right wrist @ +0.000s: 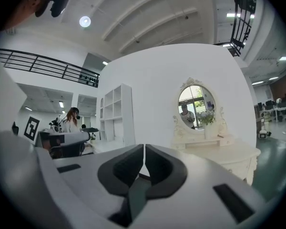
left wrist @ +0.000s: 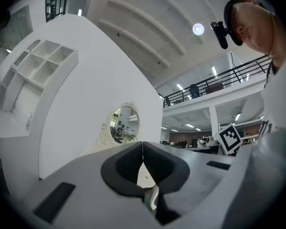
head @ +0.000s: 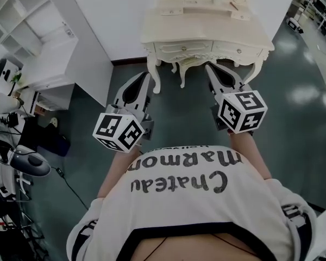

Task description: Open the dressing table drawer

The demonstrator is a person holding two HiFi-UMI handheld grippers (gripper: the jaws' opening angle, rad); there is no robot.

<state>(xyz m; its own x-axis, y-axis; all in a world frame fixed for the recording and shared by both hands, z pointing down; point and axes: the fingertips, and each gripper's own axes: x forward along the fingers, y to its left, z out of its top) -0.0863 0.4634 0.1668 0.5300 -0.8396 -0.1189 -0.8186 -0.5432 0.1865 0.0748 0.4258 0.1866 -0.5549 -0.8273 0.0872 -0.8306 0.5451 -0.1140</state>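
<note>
Drawer point(head: 183, 49): in front of dressing table point(head: 206, 29), 12 o'clock in head view, closed. Knobs too small to make out. Mirror point(right wrist: 196, 101): cut off at top edge of head view, whole in both gripper views. Left gripper view: table body hidden behind tongs. Left tongs point(head: 147, 76), right tongs point(head: 208, 67): clenched, empty, apart from table, toward 6 o'clock of it.

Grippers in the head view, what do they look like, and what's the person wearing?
Both the left gripper and right gripper are light grey with tapered jaws lined in black, and each carries a white cube printed with black square markers. The person wears a white shirt with dark lettering.
</note>
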